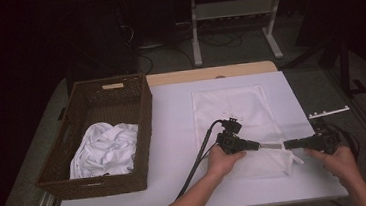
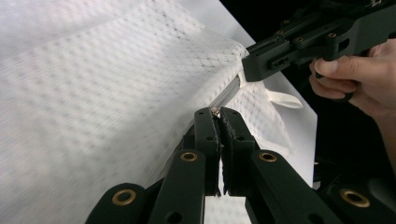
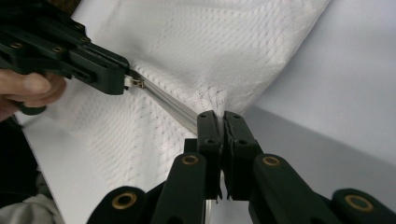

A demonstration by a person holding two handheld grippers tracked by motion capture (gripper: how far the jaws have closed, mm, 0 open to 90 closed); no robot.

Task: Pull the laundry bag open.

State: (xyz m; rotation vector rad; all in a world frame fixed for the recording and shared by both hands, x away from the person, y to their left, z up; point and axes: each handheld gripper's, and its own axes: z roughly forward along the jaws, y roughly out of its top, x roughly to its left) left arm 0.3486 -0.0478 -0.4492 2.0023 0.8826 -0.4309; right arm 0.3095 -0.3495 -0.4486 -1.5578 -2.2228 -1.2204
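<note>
A white mesh zip bag (image 1: 231,109) lies flat on the white table, its near end lifted between both grippers. My left gripper (image 1: 256,146) (image 2: 217,112) is shut on the small metal zip pull (image 3: 137,83). My right gripper (image 1: 287,145) (image 3: 219,116) faces it from the right, shut on the bag's edge at the end of the zip. The zip (image 1: 272,145) (image 2: 226,94) (image 3: 168,100) is stretched taut between the two sets of jaws. A white fabric loop (image 2: 285,99) hangs from the bag's corner under the right gripper (image 2: 247,70).
A dark wicker basket (image 1: 146,114) stands on the table's left side with crumpled white cloth (image 1: 105,150) inside. The white table top (image 1: 173,134) has bare room between basket and bag. Its near edge runs just below the hands. Desk legs and cables stand beyond the far edge.
</note>
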